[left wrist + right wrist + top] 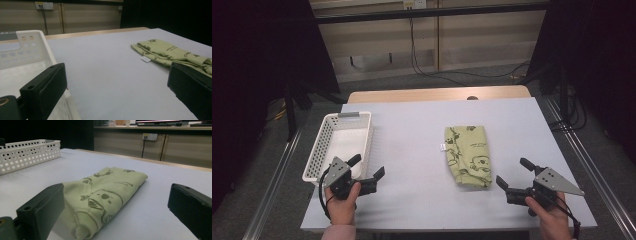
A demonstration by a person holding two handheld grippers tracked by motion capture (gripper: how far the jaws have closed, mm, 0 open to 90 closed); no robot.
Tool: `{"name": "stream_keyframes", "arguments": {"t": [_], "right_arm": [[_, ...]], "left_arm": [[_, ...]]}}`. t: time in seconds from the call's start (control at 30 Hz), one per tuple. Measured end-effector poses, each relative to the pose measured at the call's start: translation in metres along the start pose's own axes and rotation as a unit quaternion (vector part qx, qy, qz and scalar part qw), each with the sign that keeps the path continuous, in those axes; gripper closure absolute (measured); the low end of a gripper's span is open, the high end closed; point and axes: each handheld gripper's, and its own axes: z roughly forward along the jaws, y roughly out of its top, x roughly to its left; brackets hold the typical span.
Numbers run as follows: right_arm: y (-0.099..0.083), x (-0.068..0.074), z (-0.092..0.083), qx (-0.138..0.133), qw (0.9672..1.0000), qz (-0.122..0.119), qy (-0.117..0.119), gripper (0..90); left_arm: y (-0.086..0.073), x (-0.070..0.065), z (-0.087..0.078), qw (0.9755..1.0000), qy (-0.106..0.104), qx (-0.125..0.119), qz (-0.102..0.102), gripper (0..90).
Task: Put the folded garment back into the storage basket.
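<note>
The folded pale-green printed cloth lies right of the bench's middle, open to approach. The right tongs hover released near its near end, likely lining up. The left tongs, also released, wait beside the white perforated plastic basket.

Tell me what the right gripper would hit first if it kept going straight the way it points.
Probably the folded green printed cloth: the right gripper points at its near end, jaws open, with bare table between. Depth is hard to judge.
</note>
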Motion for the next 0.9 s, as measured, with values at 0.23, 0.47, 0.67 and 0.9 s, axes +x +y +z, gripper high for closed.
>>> {"name": "stream_keyframes", "arguments": {"t": [0.23,0.47,0.67,0.9], "right_arm": [[0.000,0.001,-0.001,0.000,1.0000,-0.001,-0.001,0.6],[0.001,0.000,-0.001,-0.004,1.0000,0.000,0.003,0.5],[0.001,0.000,-0.001,-0.005,1.0000,0.000,0.004,0.5],[0.002,0.000,-0.002,-0.007,1.0000,-0.003,0.002,0.5]], "left_arm": [[0.003,-0.003,-0.001,1.0000,-0.001,-0.003,-0.001,2.7],[0.007,-0.012,0.003,0.9998,-0.016,-0.001,0.011,2.6],[0.011,-0.021,0.012,0.9995,-0.025,0.012,0.012,2.4],[0.020,-0.029,0.026,0.9992,-0.028,0.011,0.025,2.4]]}}
